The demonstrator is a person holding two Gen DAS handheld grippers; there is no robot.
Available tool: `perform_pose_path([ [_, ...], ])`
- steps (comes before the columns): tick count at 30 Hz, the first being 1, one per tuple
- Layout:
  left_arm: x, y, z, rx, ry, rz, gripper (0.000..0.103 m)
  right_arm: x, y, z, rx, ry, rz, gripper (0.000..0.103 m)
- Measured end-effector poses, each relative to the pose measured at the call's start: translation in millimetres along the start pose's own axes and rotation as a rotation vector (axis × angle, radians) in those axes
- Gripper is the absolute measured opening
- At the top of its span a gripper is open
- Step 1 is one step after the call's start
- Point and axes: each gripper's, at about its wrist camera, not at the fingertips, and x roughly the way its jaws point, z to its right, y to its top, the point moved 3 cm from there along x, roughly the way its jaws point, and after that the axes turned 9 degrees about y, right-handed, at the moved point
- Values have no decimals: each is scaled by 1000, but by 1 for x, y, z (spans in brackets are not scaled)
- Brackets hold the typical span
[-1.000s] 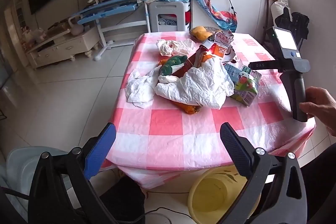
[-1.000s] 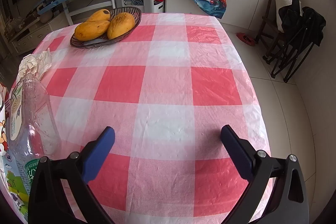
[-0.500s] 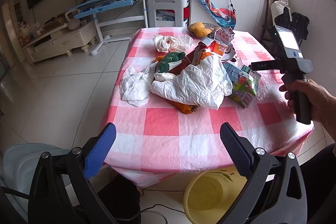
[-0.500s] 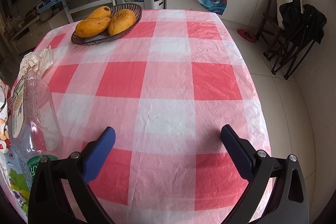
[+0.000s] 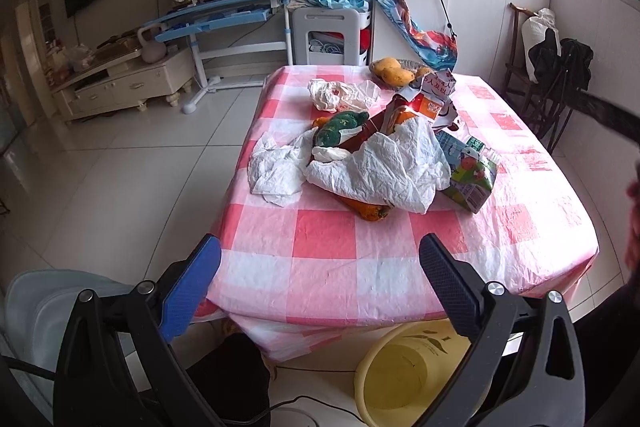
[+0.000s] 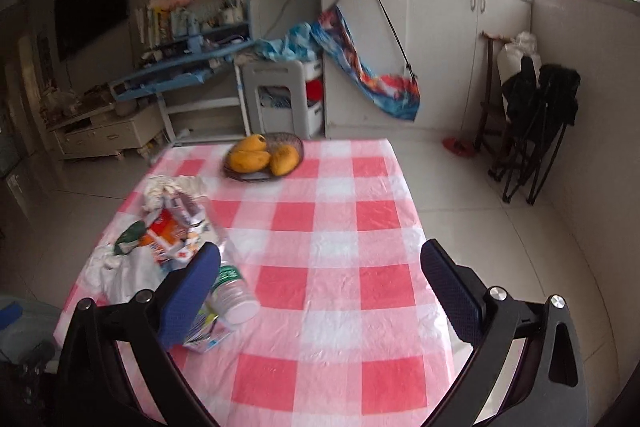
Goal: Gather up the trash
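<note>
A heap of trash lies mid-table on the red-and-white checked cloth [image 5: 324,239]: a crumpled white plastic bag [image 5: 384,167], white tissue [image 5: 276,167], a green wrapper [image 5: 340,125], an orange carton [image 5: 424,99], a green juice carton [image 5: 468,175] and an orange wrapper [image 5: 370,211]. My left gripper [image 5: 320,283] hangs open over the near table edge, short of the heap. My right gripper [image 6: 320,287] is open above the cloth [image 6: 340,227], with a clear plastic bottle [image 6: 232,295] and the cartons [image 6: 172,231] by its left finger.
A yellow bucket [image 5: 404,375] stands on the floor below the near table edge. A dark basket of mangoes [image 6: 264,159] sits at the far end. A folded black chair [image 6: 532,131] leans by the right wall; a pale blue seat [image 5: 36,307] is at lower left.
My right gripper has pulled back and risen, so the whole table and room show now. The left view shifted slightly; the other hand and gripper slid out past its right edge.
</note>
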Motion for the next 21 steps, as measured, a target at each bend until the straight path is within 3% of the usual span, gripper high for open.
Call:
perform_pose_path([
  [7,-17,-2,-9,-34,8,61,96,-56,-25,-56,-170,53,166,96],
  [13,-30,-4,-16,-48,35,114,96,-59,-34,-73,-232,63,177,96],
  [21,-34,-4,-16,-41,36,134,96,-62,-42,-63,-167,69,206,96],
])
